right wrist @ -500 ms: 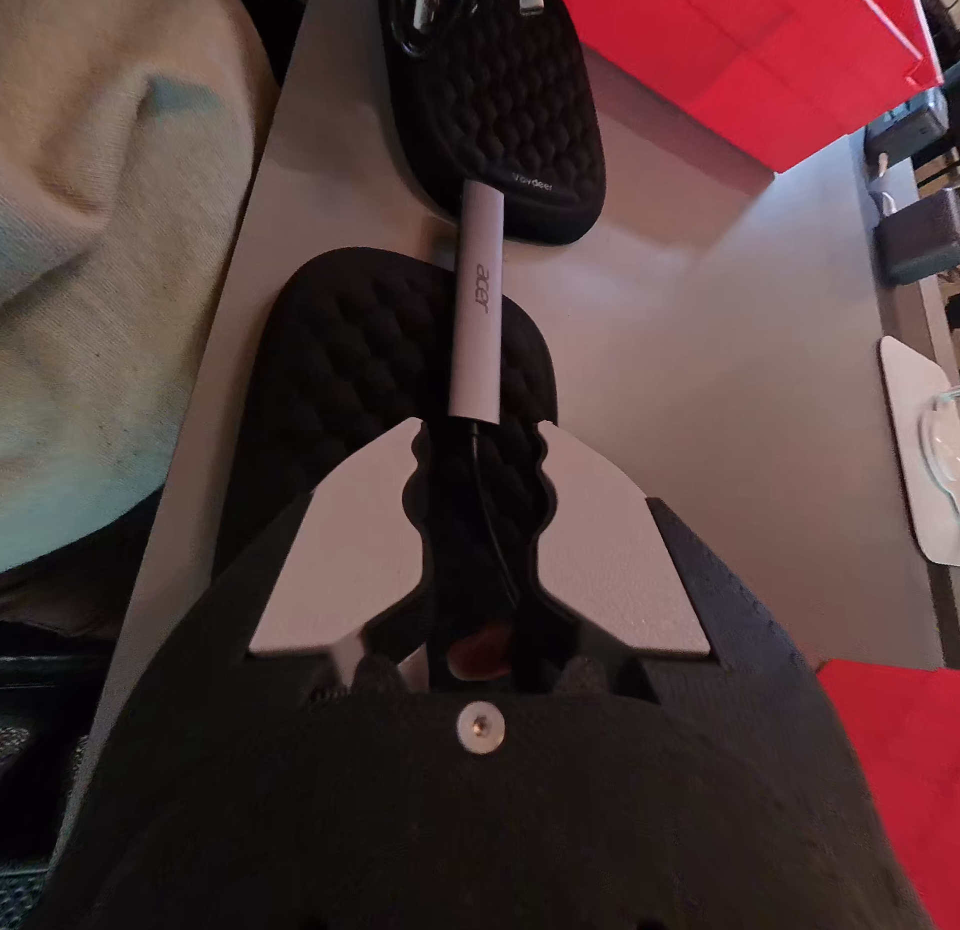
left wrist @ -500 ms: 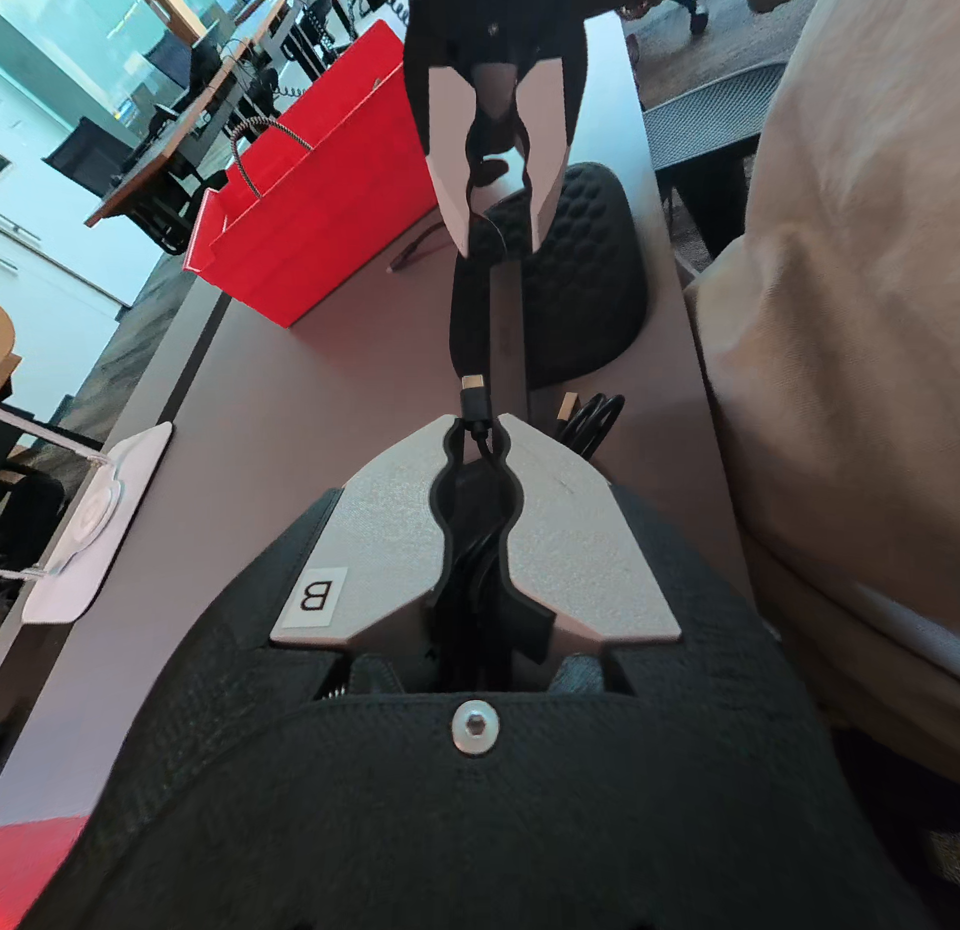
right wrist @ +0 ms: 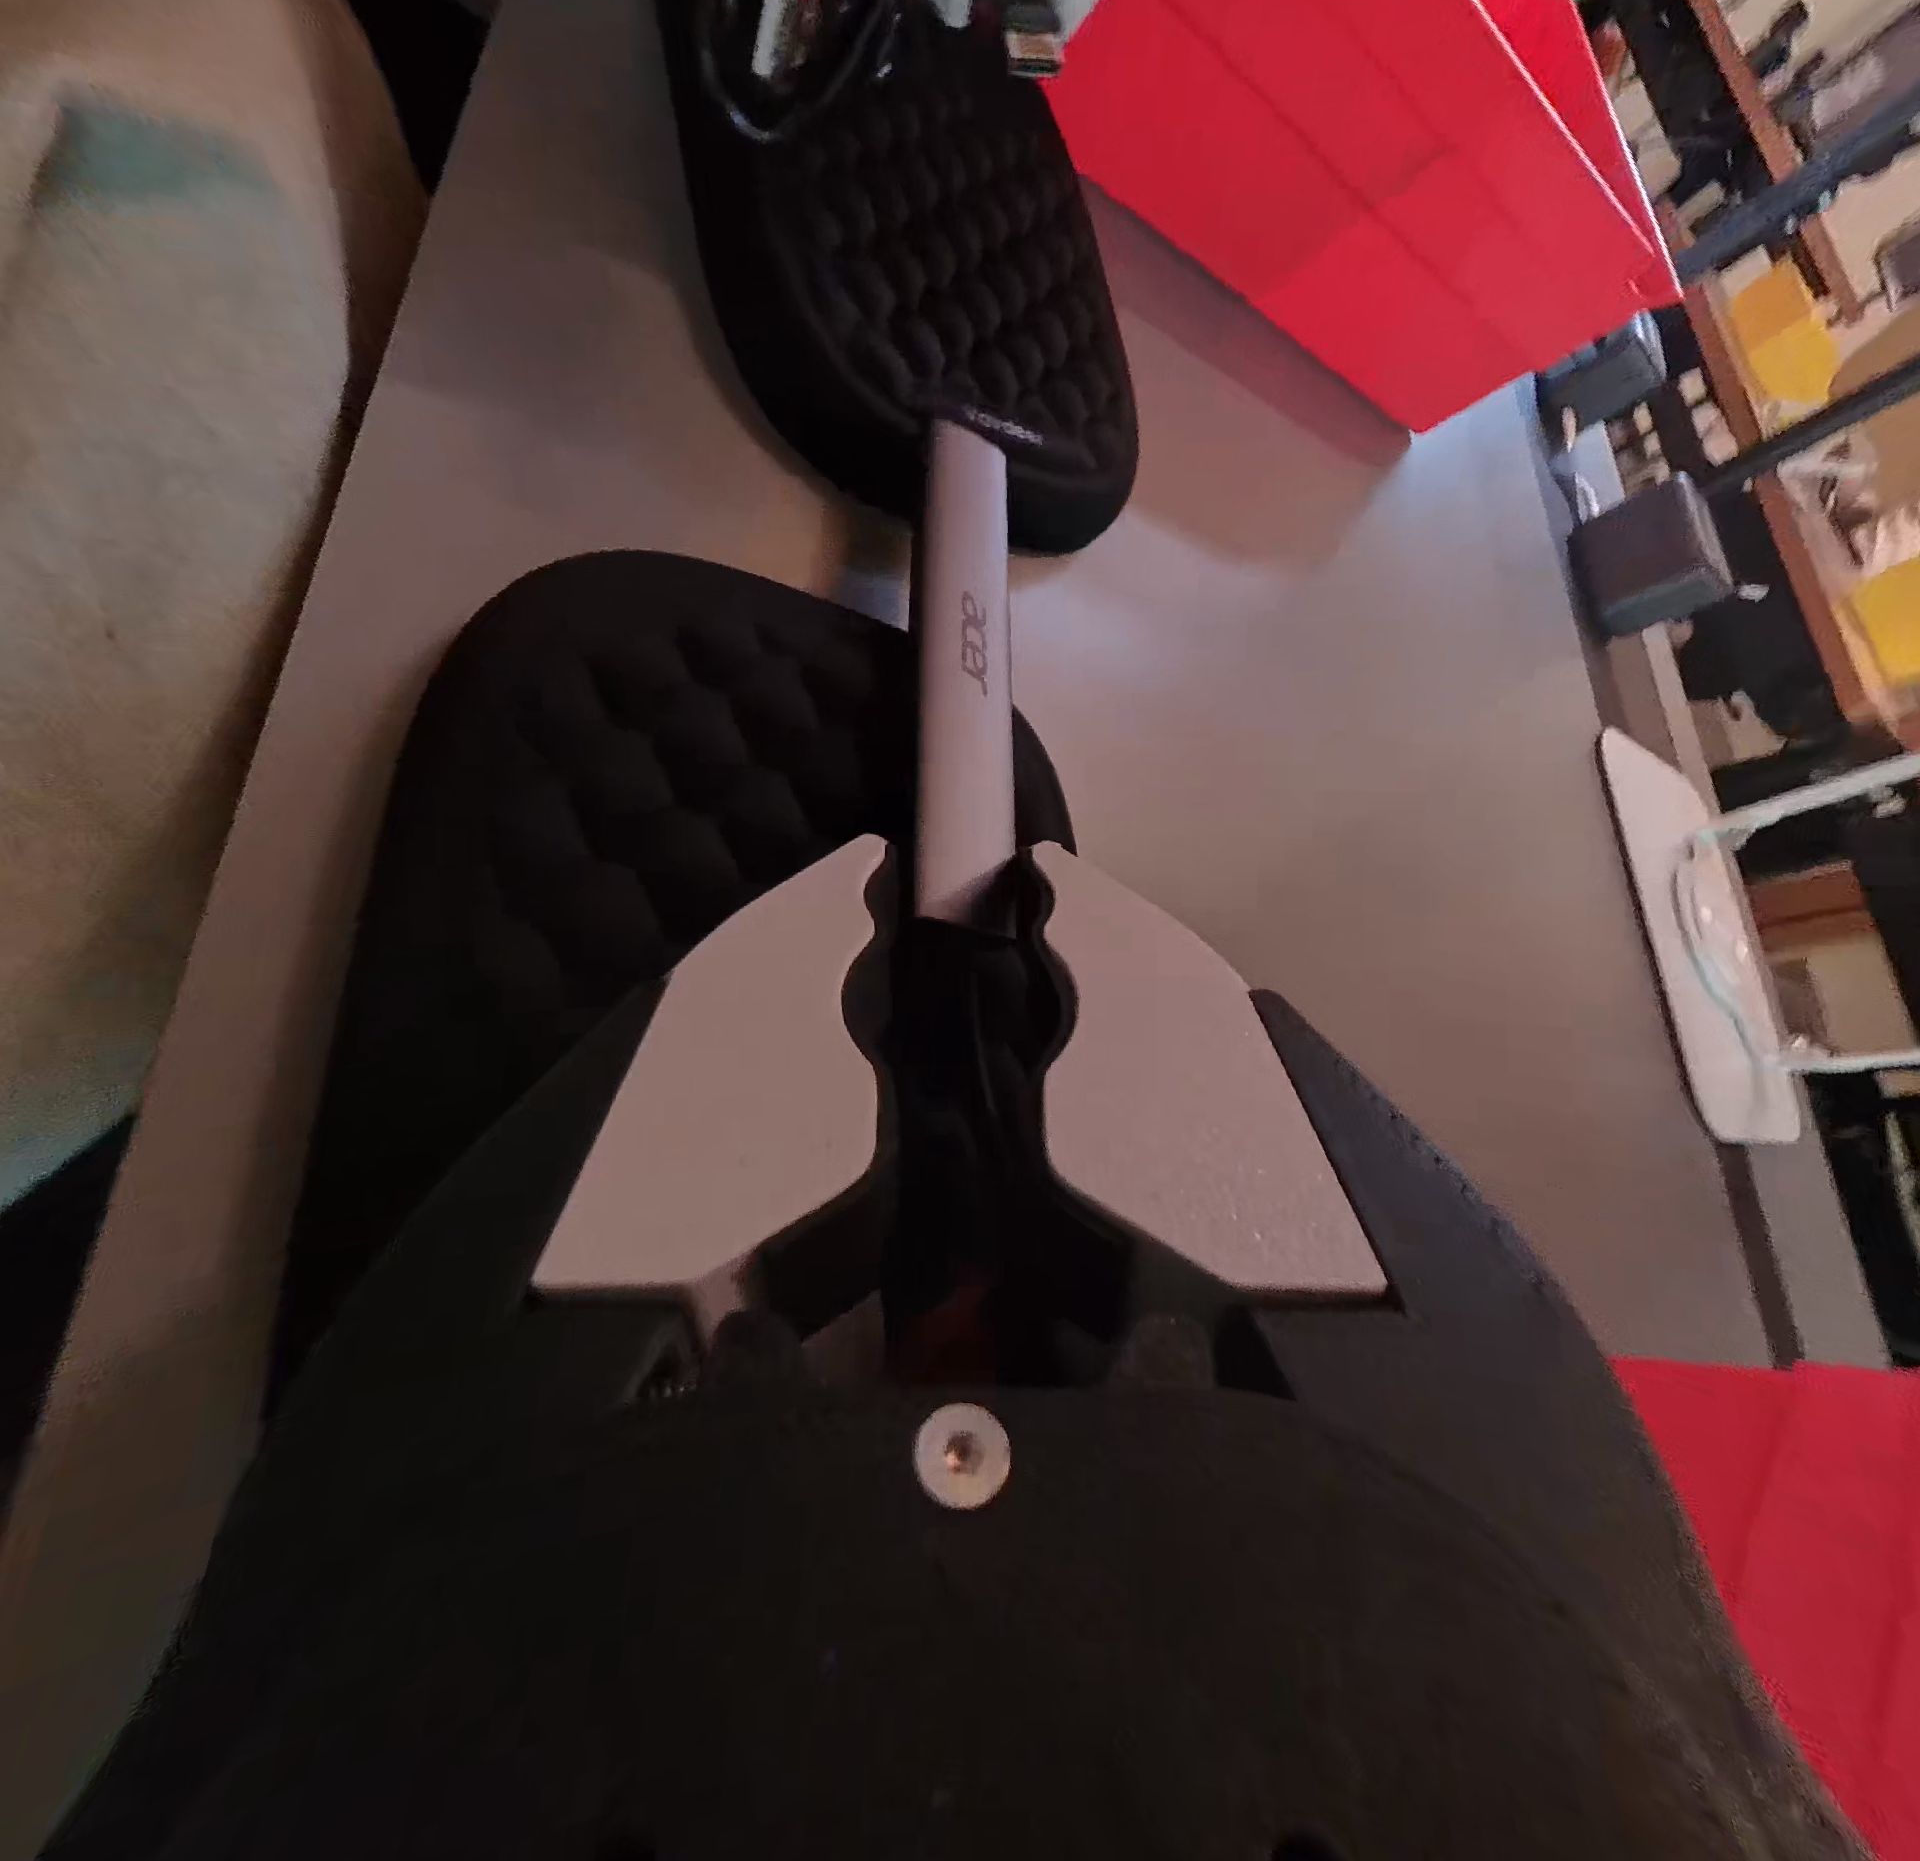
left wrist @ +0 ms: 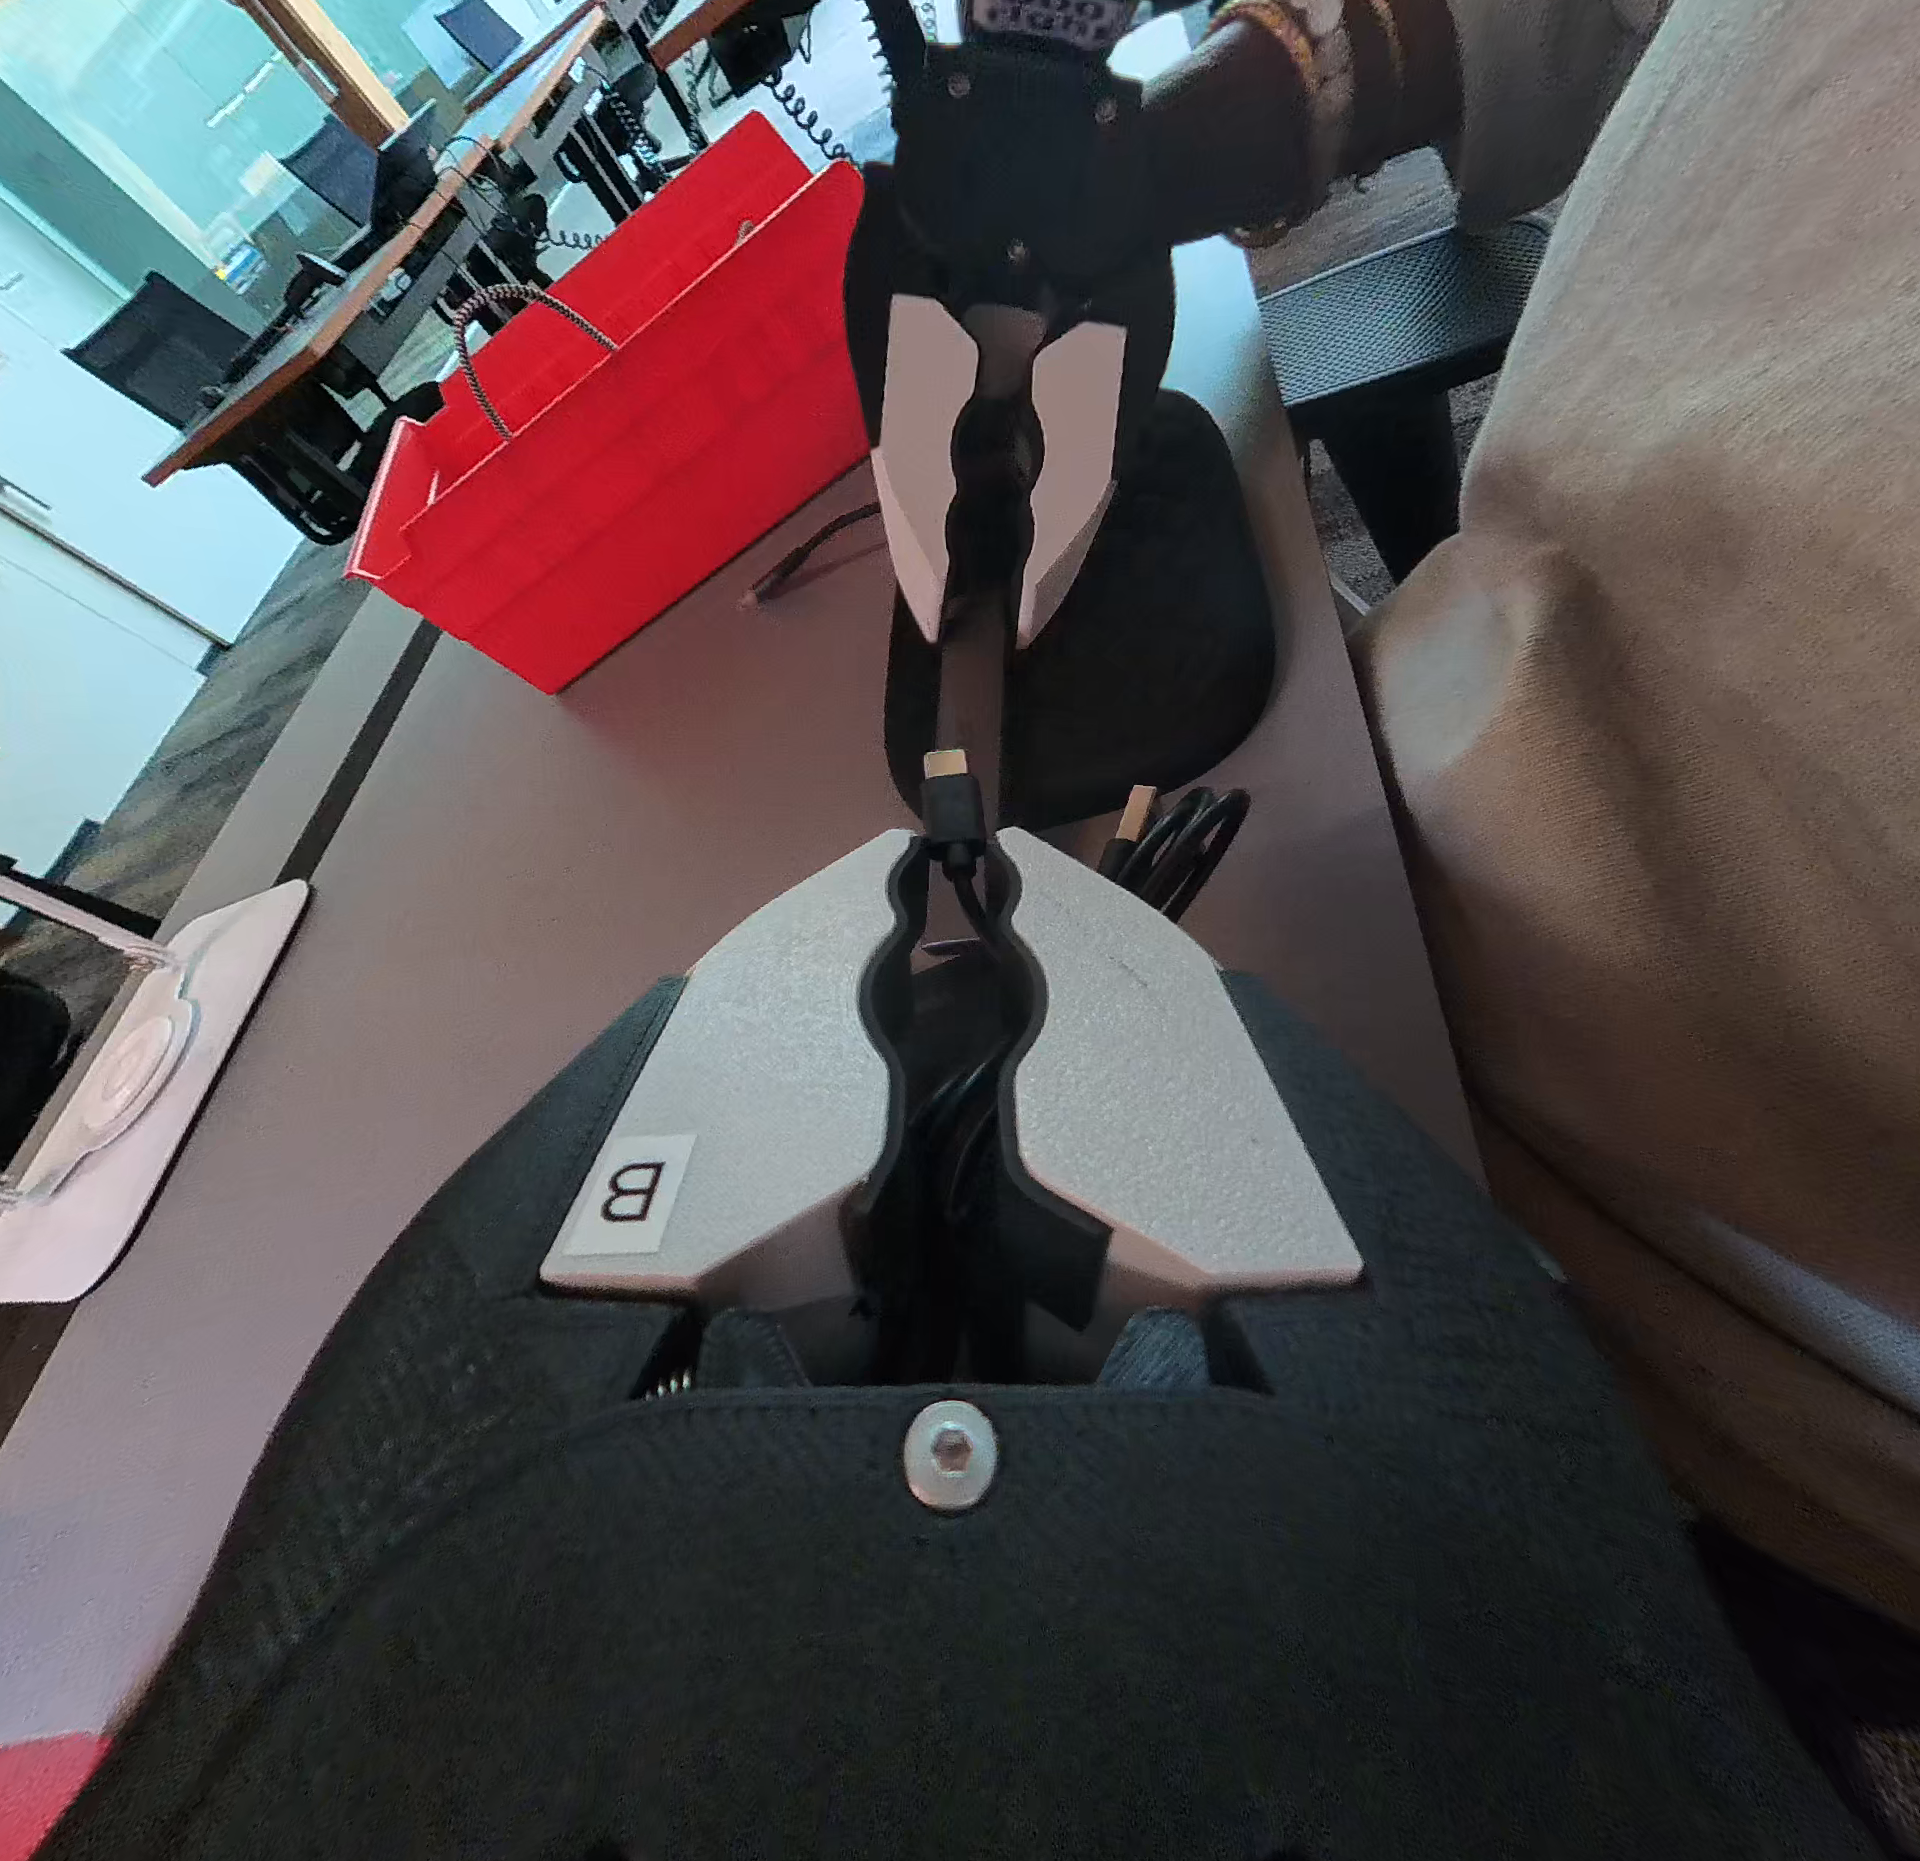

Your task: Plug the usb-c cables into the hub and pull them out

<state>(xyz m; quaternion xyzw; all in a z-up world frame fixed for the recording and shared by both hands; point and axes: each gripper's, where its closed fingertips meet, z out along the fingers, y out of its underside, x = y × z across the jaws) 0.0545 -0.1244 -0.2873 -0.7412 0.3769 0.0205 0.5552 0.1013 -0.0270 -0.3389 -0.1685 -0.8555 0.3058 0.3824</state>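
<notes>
Now the left gripper (left wrist: 951,855) has its fingers closed on the black moulded body of a usb-c cable (left wrist: 951,809), the bare metal tip sticking out ahead and the slack cord trailing back between the fingers. Opposite it, the right gripper (right wrist: 961,861) has its fingers pinched on the near end of the hub (right wrist: 966,658), a slim pale bar that stretches out above two black quilted pads (right wrist: 623,793) on the grey surface (right wrist: 1299,720). In the left wrist view the plug tip sits just short of the hub's far end, roughly in line with it, not yet seated. A second coiled cable (left wrist: 1179,845) lies just beside the left fingers. Likely the hub is light and rigid, so held by one end it could pivot under the push; the plug is small, stiff and smooth, best held on its moulded body, never on the limp cord.
</notes>
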